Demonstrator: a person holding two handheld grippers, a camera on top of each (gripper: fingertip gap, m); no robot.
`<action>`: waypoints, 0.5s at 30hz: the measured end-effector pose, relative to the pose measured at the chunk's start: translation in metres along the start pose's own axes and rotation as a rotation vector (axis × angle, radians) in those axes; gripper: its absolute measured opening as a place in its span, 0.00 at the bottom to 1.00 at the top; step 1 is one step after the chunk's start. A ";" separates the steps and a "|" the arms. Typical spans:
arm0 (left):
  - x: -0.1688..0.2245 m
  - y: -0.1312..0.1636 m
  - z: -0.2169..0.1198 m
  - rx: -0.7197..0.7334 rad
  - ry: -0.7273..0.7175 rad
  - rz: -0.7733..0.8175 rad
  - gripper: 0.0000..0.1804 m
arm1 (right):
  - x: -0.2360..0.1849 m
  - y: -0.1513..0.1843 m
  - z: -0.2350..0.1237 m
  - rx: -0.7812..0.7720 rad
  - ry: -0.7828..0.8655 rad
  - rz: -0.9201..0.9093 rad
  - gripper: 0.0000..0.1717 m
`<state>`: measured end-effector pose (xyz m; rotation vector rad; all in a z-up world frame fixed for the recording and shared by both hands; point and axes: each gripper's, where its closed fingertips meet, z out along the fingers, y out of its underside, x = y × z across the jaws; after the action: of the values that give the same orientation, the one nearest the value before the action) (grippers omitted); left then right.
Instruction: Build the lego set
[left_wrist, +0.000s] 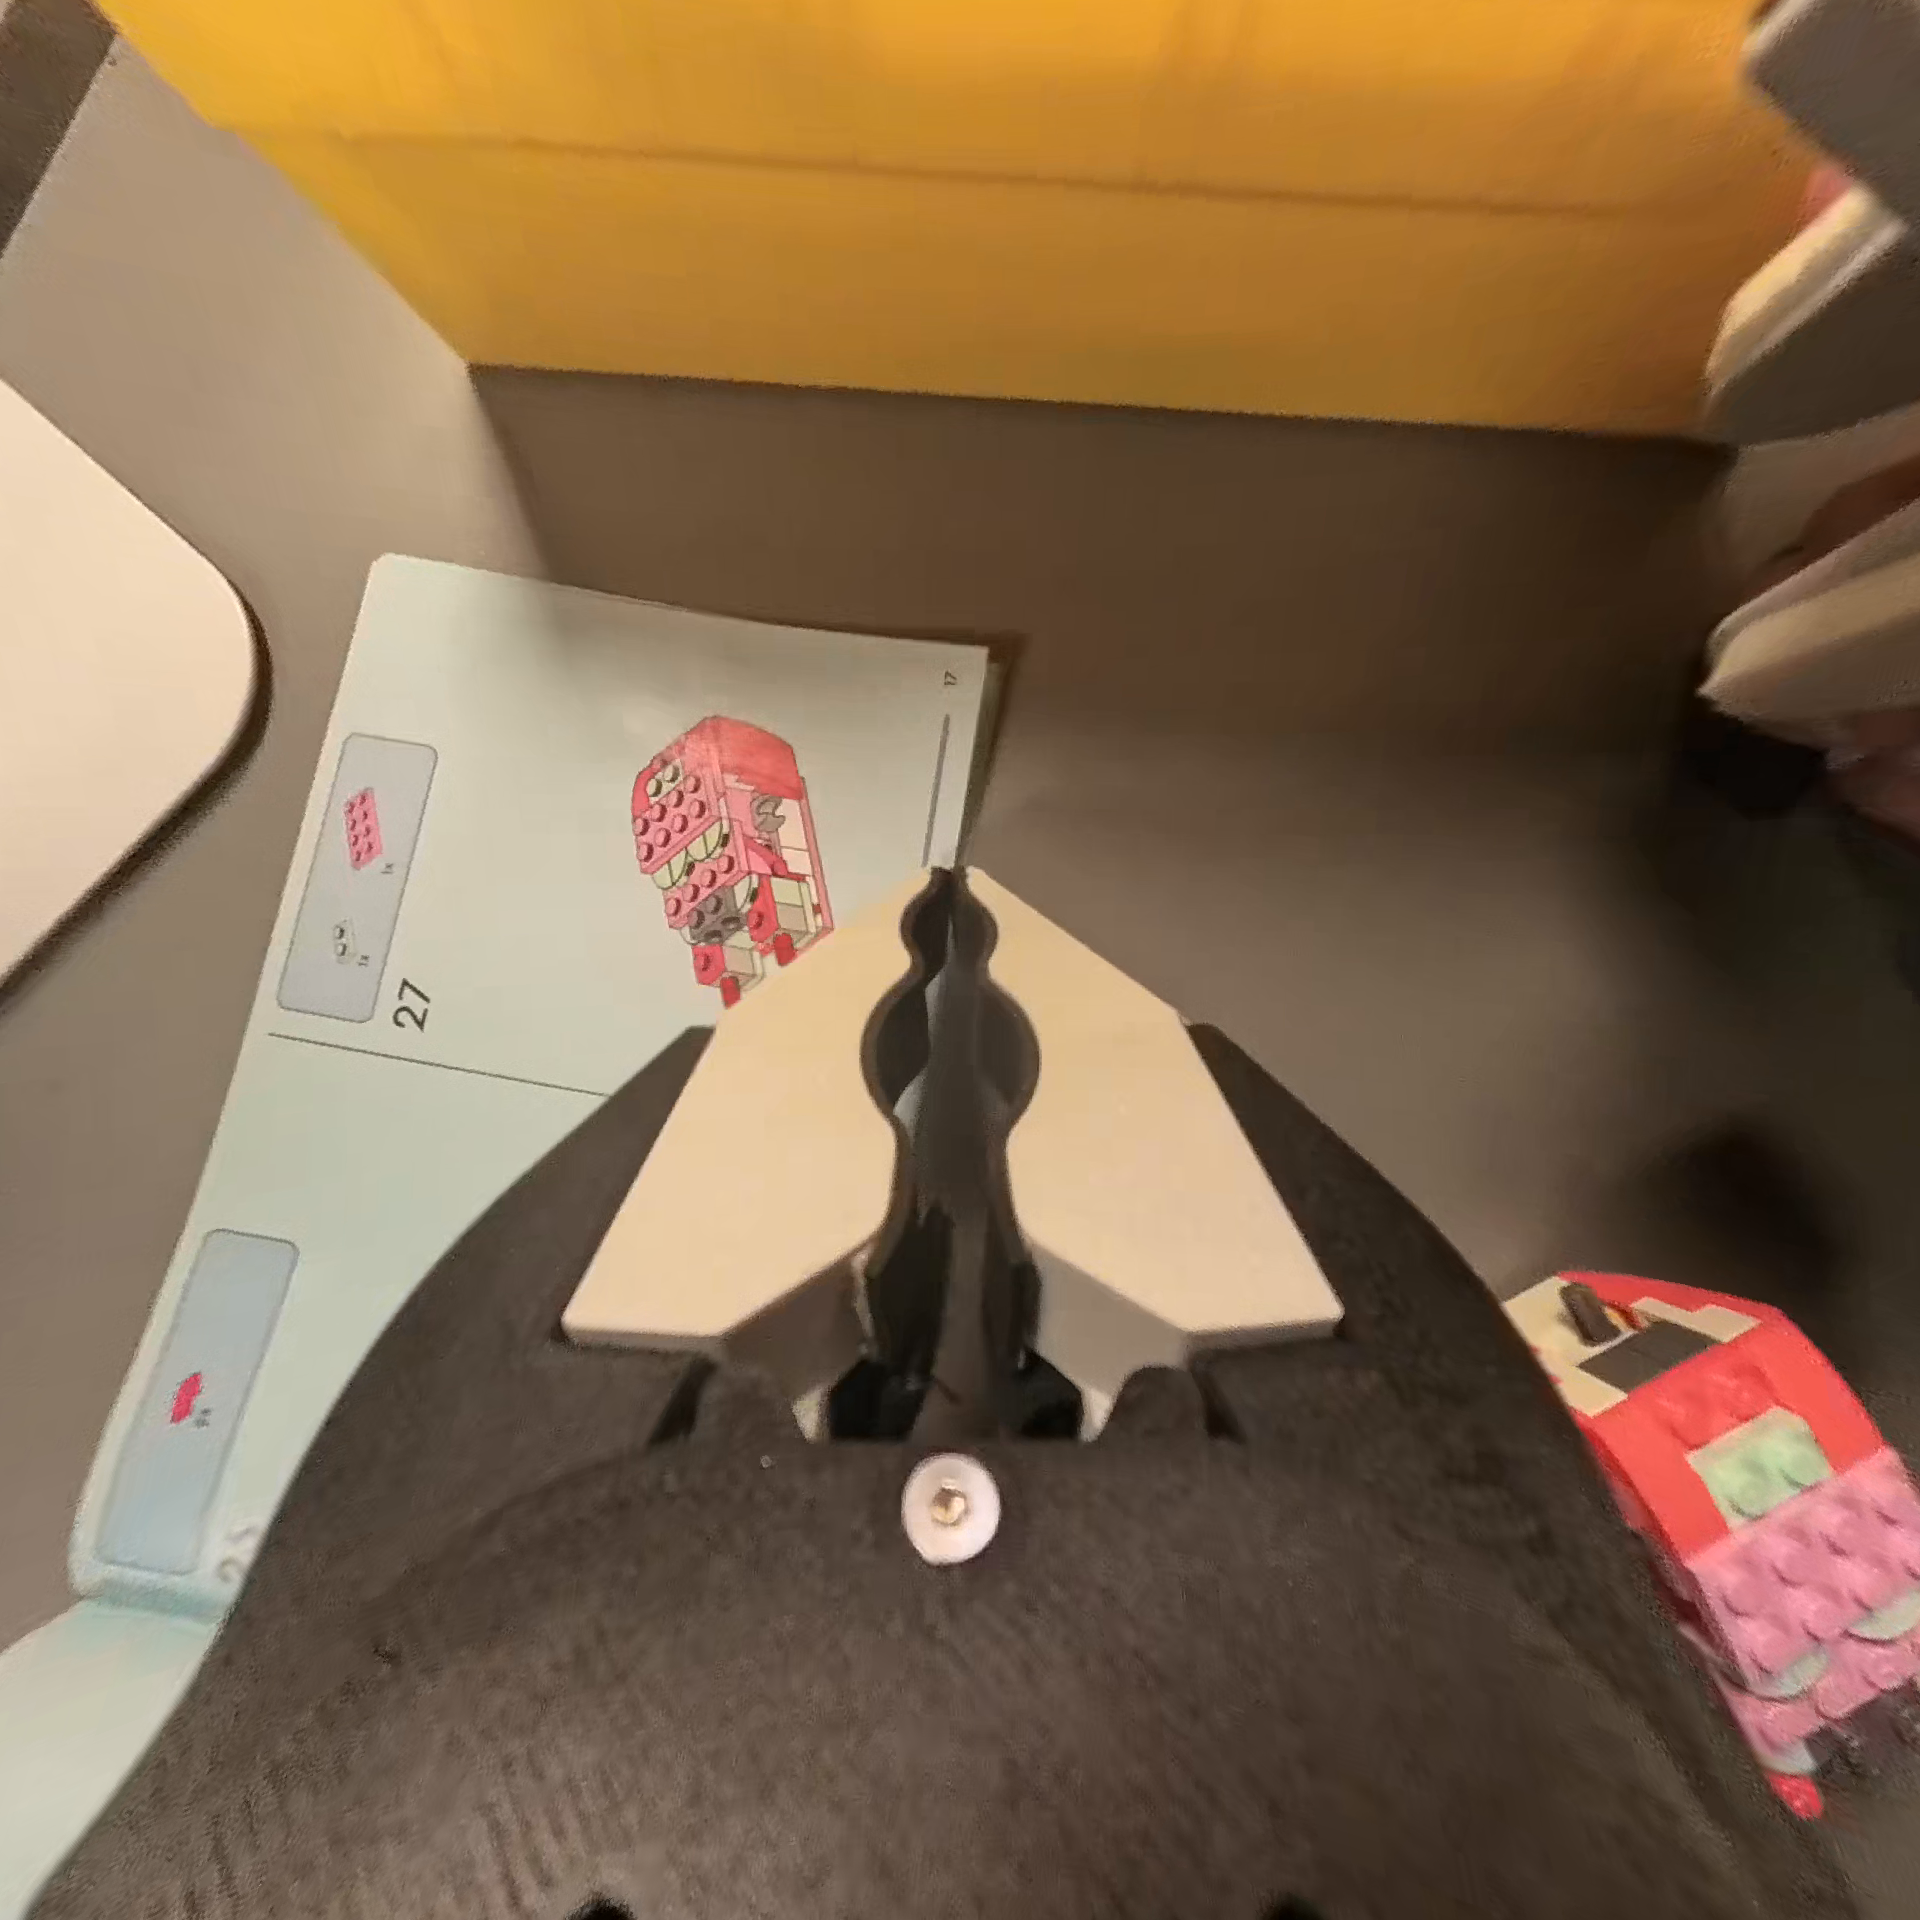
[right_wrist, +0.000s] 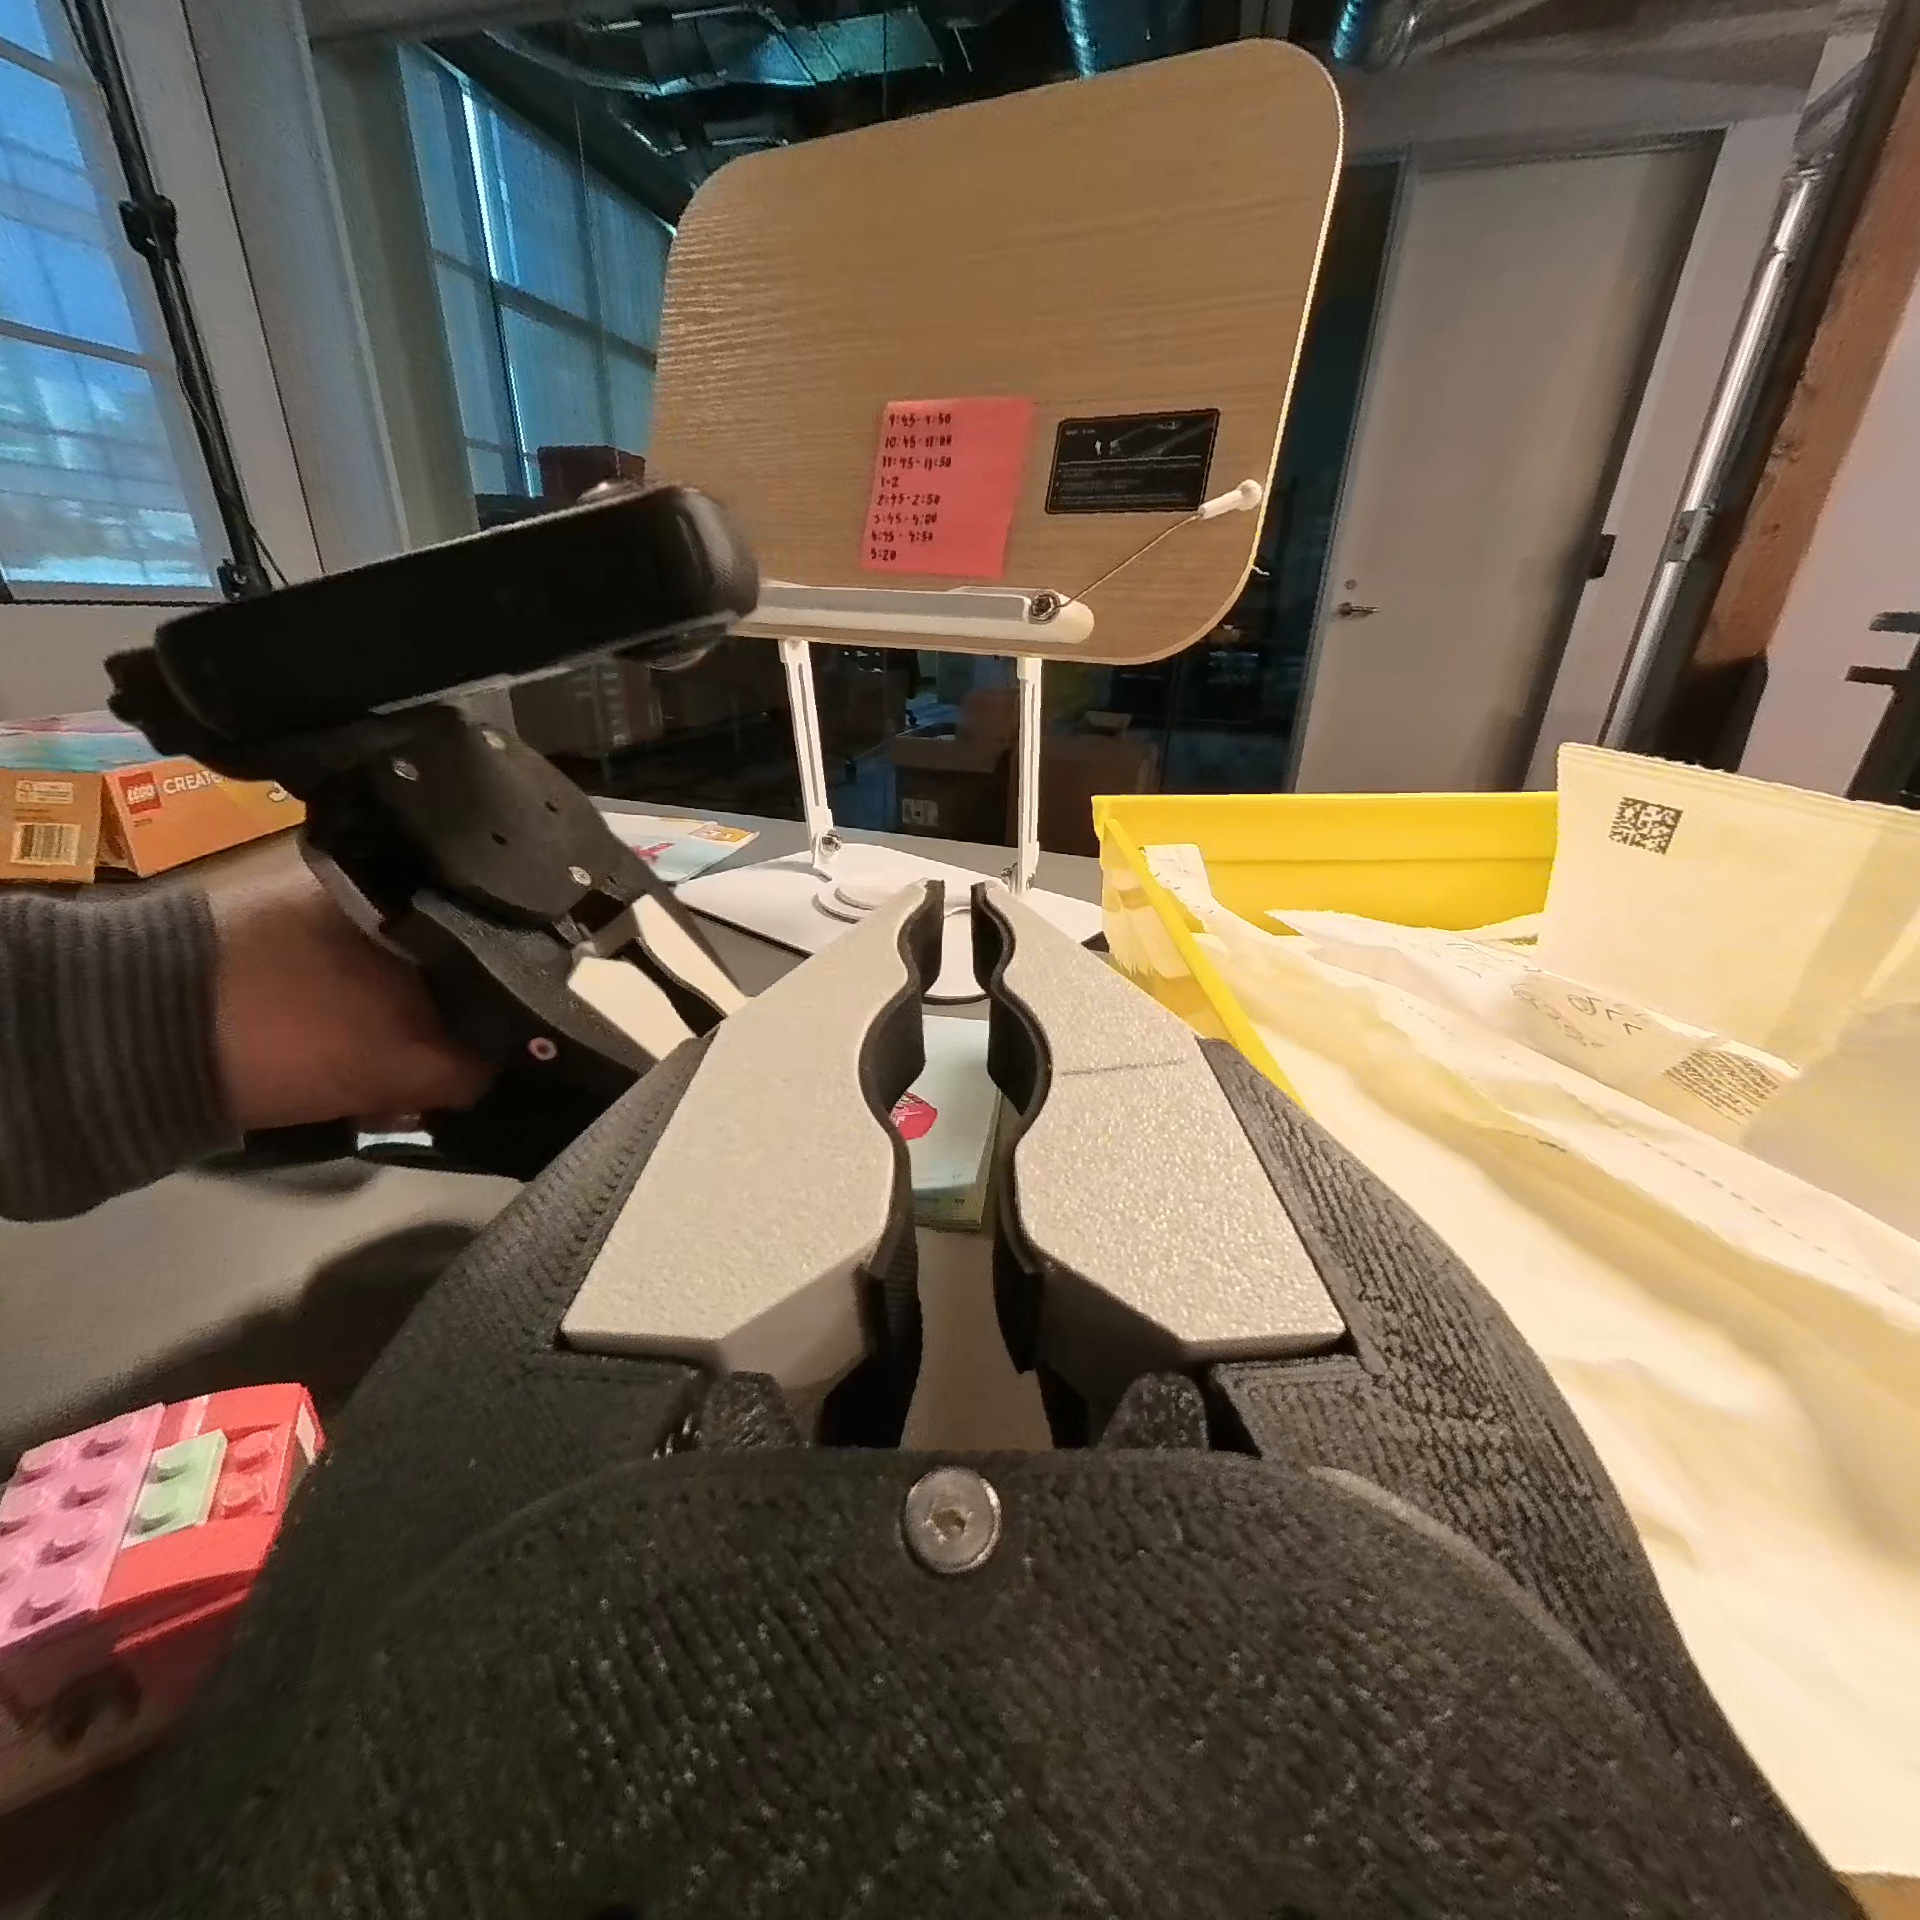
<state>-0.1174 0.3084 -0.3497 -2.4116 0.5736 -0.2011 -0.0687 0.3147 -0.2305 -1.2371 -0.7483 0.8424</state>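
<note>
**At the booklet's right edge: left gripper closed, right gripper nearly closed and bare**

On the grey table (left_wrist: 1299, 727), the instruction booklet (left_wrist: 540, 810) is lying open and flat. The left gripper (left_wrist: 945, 881) is hovering over it with its fingertips meeting exactly at the booklet's right-hand page edge. I cannot tell whether the sheet is being pinched. A red and pink brick model (left_wrist: 1704, 1475) is sitting on the table to the right of the booklet, well apart from it. A yellow bin (left_wrist: 935, 208) is standing beyond the booklet's far edge. The right gripper (right_wrist: 951, 896) is hanging above the booklet's near side, showing only a narrow slit between its fingers and gripping nothing. A hand (right_wrist: 332, 1018) is holding the left gripper.
</note>
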 end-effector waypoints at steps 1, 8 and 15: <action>-0.001 -0.001 -0.001 0.019 0.004 -0.026 0.00 | 0.000 0.000 0.000 0.000 -0.001 0.000 0.02; -0.010 -0.014 -0.024 0.217 -0.025 -0.135 0.00 | -0.001 0.002 0.001 -0.013 -0.003 -0.005 0.02; -0.018 -0.013 -0.078 0.542 -0.148 -0.177 0.00 | -0.023 0.038 0.023 -0.261 -0.068 -0.250 0.00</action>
<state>-0.1506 0.2821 -0.2811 -1.9249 0.1997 -0.2187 -0.1051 0.3103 -0.2644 -1.3155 -1.0706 0.5963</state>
